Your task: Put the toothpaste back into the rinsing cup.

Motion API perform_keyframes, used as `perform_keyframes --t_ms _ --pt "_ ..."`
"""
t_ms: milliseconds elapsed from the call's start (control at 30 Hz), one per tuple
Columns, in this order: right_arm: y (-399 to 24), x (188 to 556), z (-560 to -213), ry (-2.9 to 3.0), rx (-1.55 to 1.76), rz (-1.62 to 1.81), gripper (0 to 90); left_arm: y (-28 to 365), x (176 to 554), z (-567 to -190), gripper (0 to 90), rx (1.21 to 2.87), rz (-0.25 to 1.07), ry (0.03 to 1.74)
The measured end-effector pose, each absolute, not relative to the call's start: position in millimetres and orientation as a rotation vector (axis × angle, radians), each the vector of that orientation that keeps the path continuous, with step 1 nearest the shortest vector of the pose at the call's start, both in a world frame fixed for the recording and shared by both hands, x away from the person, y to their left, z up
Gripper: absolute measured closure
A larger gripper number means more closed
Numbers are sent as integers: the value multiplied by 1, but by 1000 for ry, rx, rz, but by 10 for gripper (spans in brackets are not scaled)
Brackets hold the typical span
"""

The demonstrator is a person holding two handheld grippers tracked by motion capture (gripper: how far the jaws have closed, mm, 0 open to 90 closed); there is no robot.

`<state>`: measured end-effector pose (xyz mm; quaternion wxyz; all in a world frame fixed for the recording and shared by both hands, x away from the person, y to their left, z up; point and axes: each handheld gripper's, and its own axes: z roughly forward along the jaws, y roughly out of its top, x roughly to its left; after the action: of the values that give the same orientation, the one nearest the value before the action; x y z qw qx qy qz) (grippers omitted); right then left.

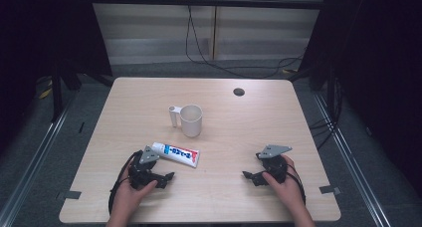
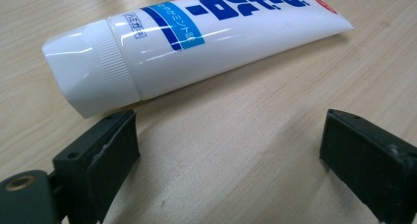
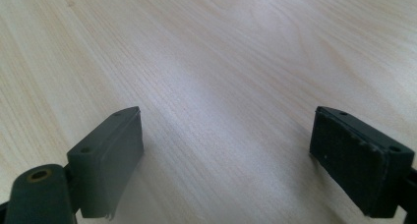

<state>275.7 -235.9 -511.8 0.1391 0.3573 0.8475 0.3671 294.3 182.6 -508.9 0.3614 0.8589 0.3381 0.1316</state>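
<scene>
Left gripper (image 2: 228, 150): jaws wide apart, nothing between them, just short of the toothpaste tube (image 2: 196, 42) lying flat on the table (image 1: 249, 137). Right gripper (image 3: 226, 160): jaws apart, over bare wood. Cup (image 1: 191, 120) upright beyond tube; contents indiscernible.

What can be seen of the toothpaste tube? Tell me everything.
The toothpaste tube is glossy white plastic with blue lettering, a light-blue band and some red at its flat crimped end. Its ribbed white cap is on. It lies flat on the wooden table, below the cup, cap toward the left tool, whose open jaws stand just short of it. Nothing grips it.
</scene>
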Motion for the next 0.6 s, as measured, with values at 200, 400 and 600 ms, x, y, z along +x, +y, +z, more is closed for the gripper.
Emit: perform_keyframes --t_ms 200,400,600 --pt "-236 275 -512 2442 1034 1057 126 183 294 -509 71 2215 337 872" --pt "-236 274 -512 2439 1038 1053 126 185 297 -503 121 2264 315 858" --pt "-236 274 -512 2438 1042 1053 126 185 303 -488 162 2453 363 765"
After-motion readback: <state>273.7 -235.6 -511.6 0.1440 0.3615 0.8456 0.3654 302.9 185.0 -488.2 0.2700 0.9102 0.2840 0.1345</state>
